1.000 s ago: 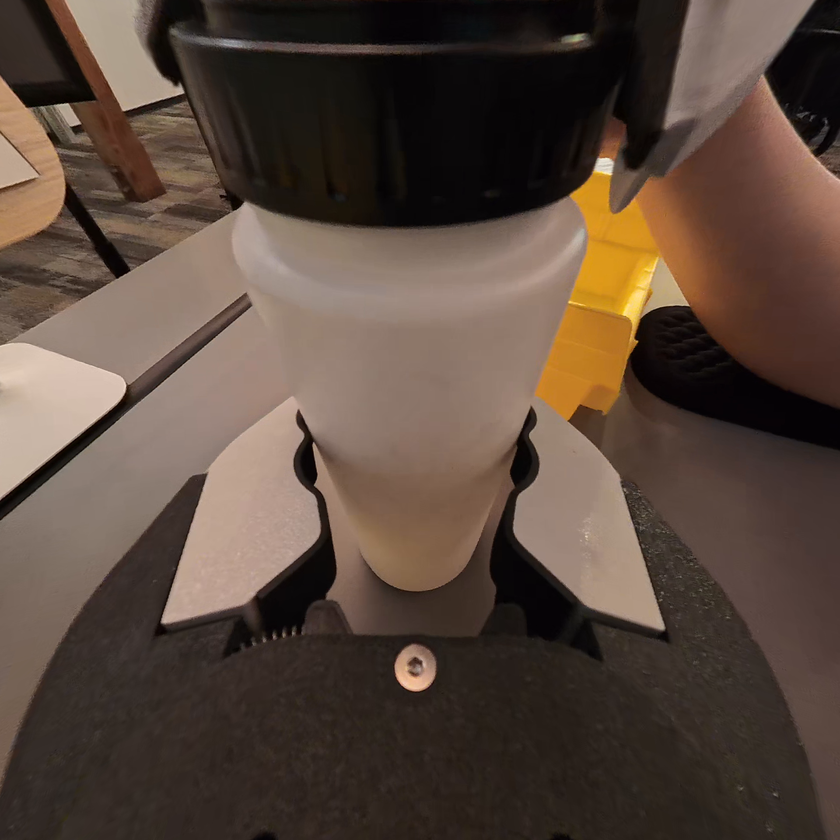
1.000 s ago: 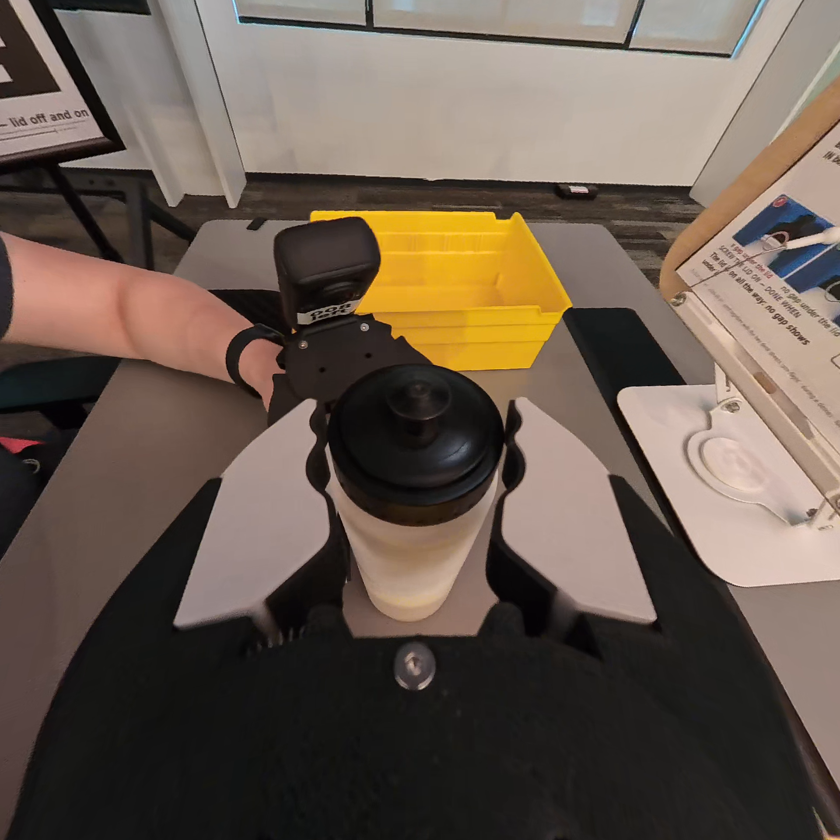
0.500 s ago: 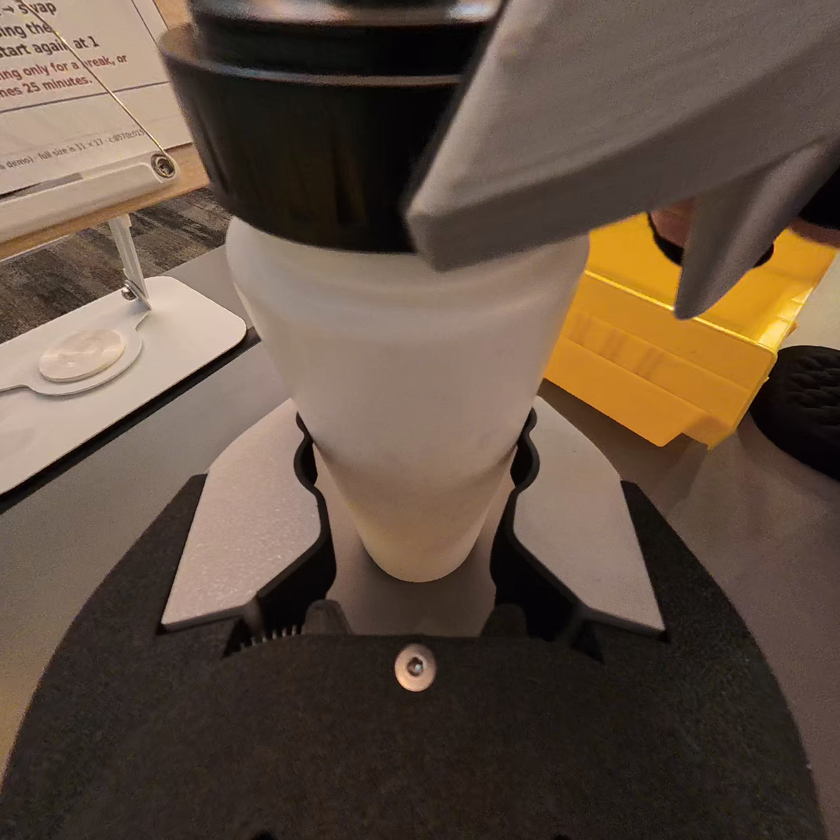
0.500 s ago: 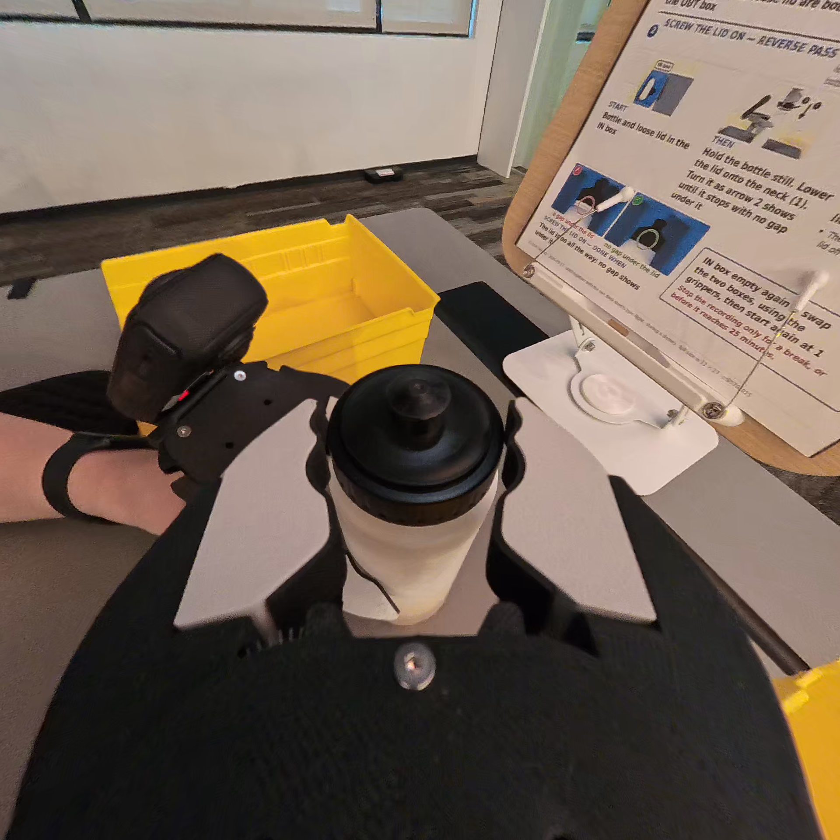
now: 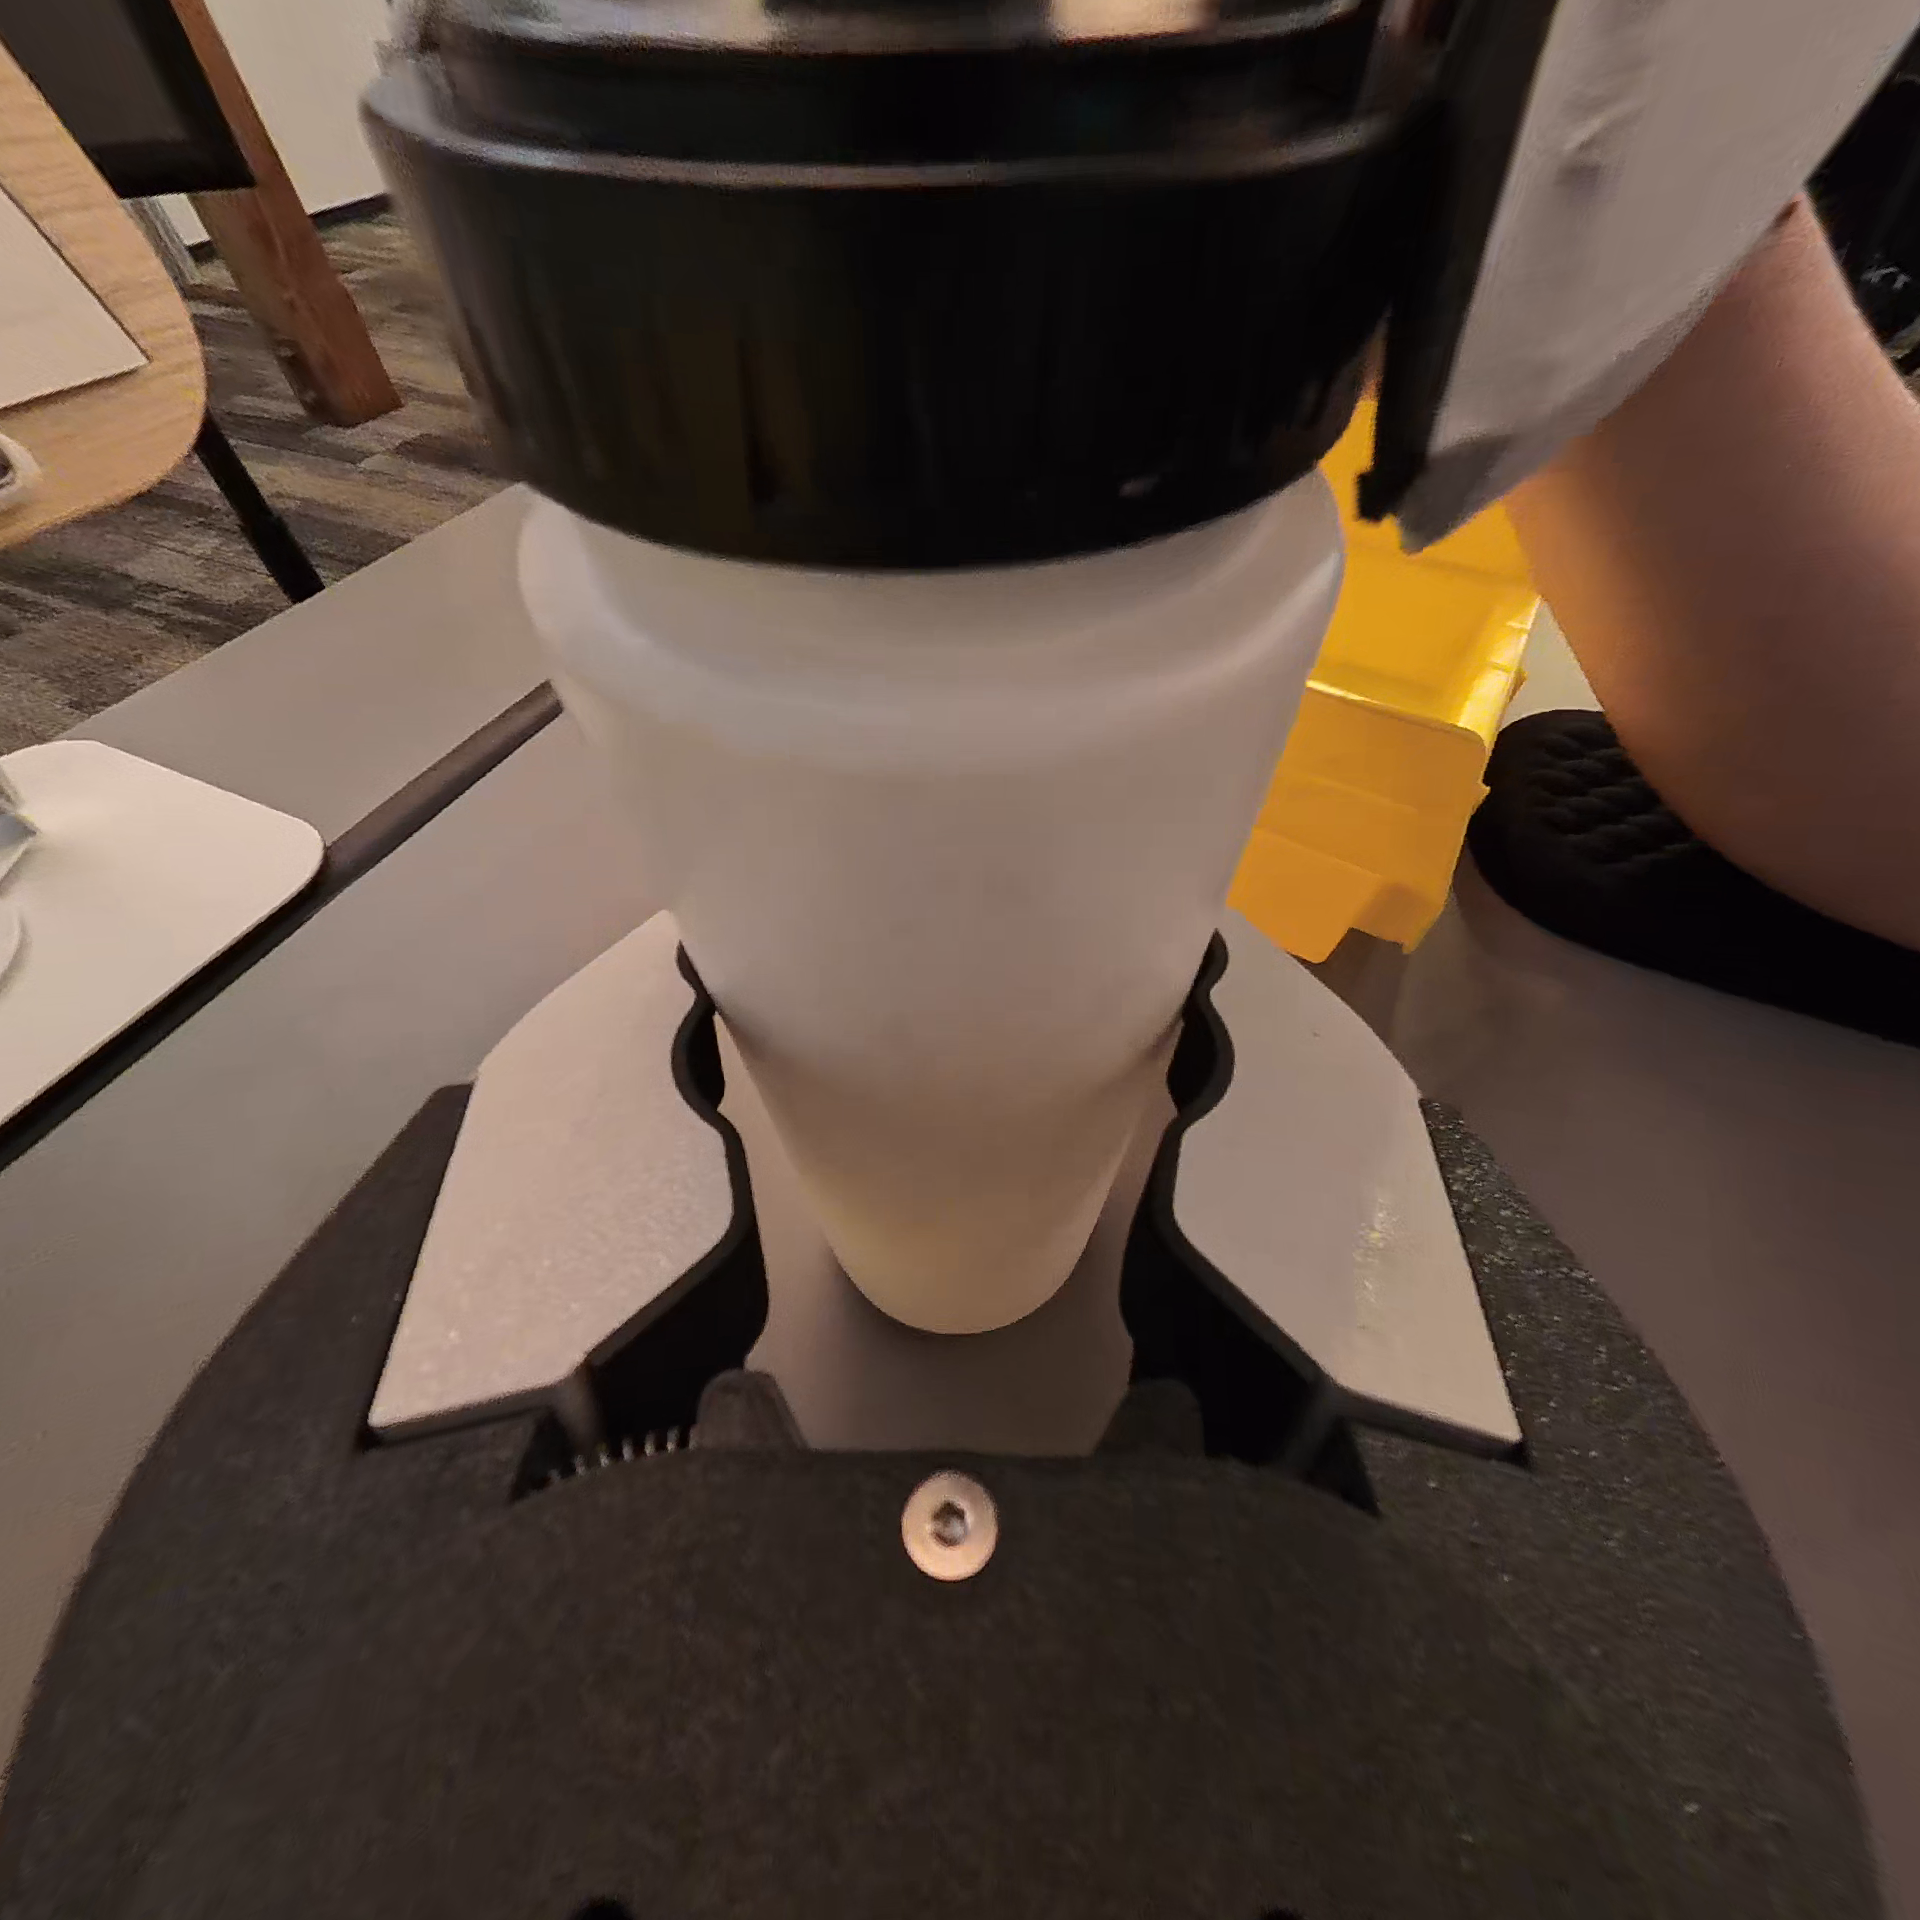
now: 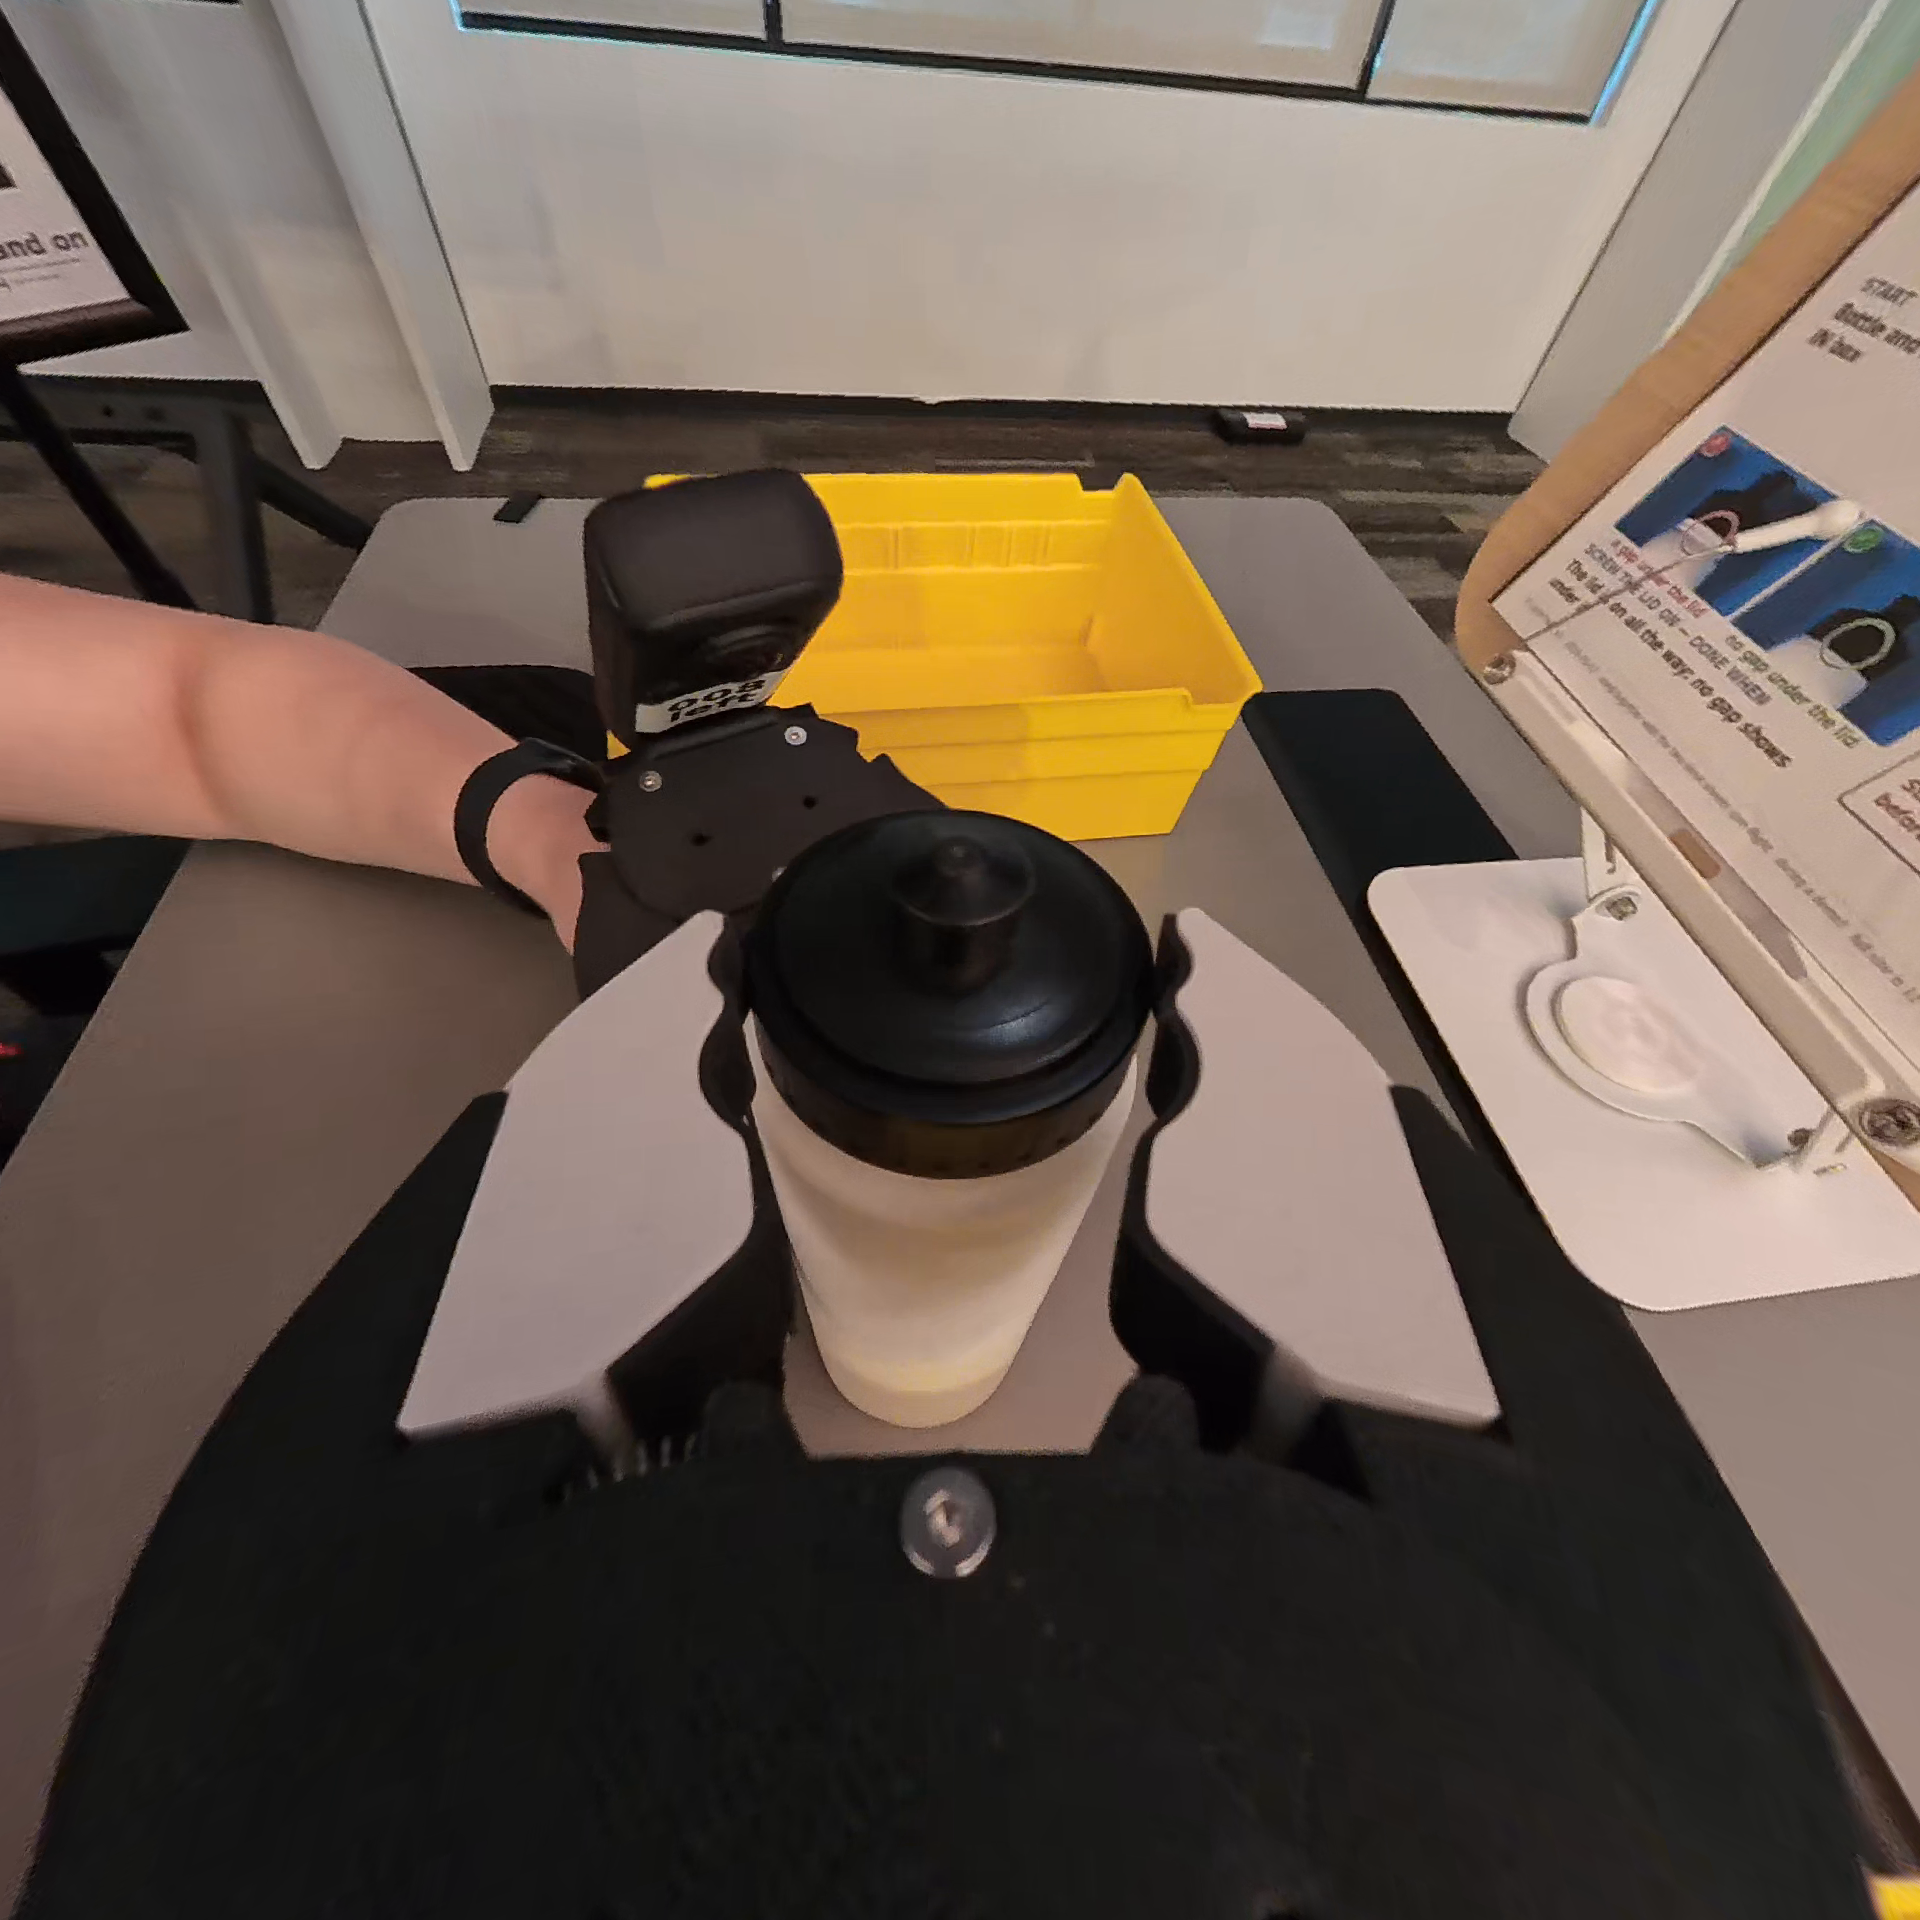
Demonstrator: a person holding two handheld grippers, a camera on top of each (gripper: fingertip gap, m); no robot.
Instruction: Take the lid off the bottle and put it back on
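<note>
Left wrist view: the left gripper (image 5: 951,1049) clasps the lower body of the translucent white bottle (image 5: 935,883), its two fingers (image 5: 582,1195) pressed against either side. The bottle stands upright on the grey table (image 5: 260,1039), and the black ribbed lid (image 5: 904,343) sits on its neck. One grey finger of the right gripper (image 5: 1621,229) lies against the lid's right side. A yellow bin (image 5: 1382,790) stands behind the bottle, just beside a black pad (image 5: 1662,894) on which a forearm (image 5: 1714,644) rests.

Right wrist view: the right gripper (image 6: 951,997) is closed upon the lid (image 6: 951,997) from both sides, seen from above with its central spout. The left gripper (image 6: 727,821), held by a hand (image 6: 540,852) with a black wrist strap, holds the bottle (image 6: 925,1278) below the lid. A wooden instruction board on a white stand (image 6: 1621,1091) stands at the right
</note>
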